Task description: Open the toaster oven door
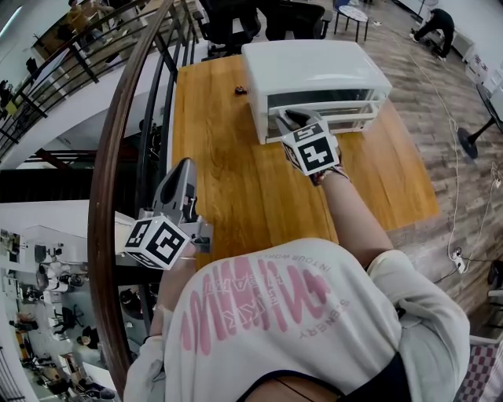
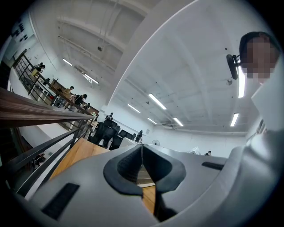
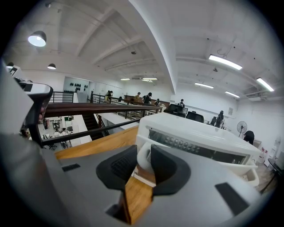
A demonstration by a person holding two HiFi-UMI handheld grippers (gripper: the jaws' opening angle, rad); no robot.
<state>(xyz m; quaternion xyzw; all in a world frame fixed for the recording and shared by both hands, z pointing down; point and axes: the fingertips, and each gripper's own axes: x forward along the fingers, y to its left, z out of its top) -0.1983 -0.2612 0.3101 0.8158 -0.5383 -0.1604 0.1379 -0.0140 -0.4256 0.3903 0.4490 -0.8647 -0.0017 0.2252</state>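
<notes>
— Head view first: what carries everything?
— An orange-brown wooden desk [image 1: 236, 188] with a smooth plank grain. It runs along a curved dark wood railing [image 1: 106, 196] on black metal bars, with a lower floor visible beyond it. Grey plank floor [image 1: 440, 102] lies to the right and black office chairs [image 1: 236, 20] stand past the far end.
— And the toaster oven [image 1: 314, 71]?
— It is a glossy white box with rounded corners and a dark glass front, standing at the desk's far end.
— The right hand-held gripper [image 3: 144, 151]?
— It sits at the oven's front, its ribbed black pads clenched on the left end of the white door handle [image 3: 142, 160].
— The left hand-held gripper [image 2: 142, 150]?
— Its pads are closed together on nothing, and it is held by the railing, well apart from the oven.
</notes>
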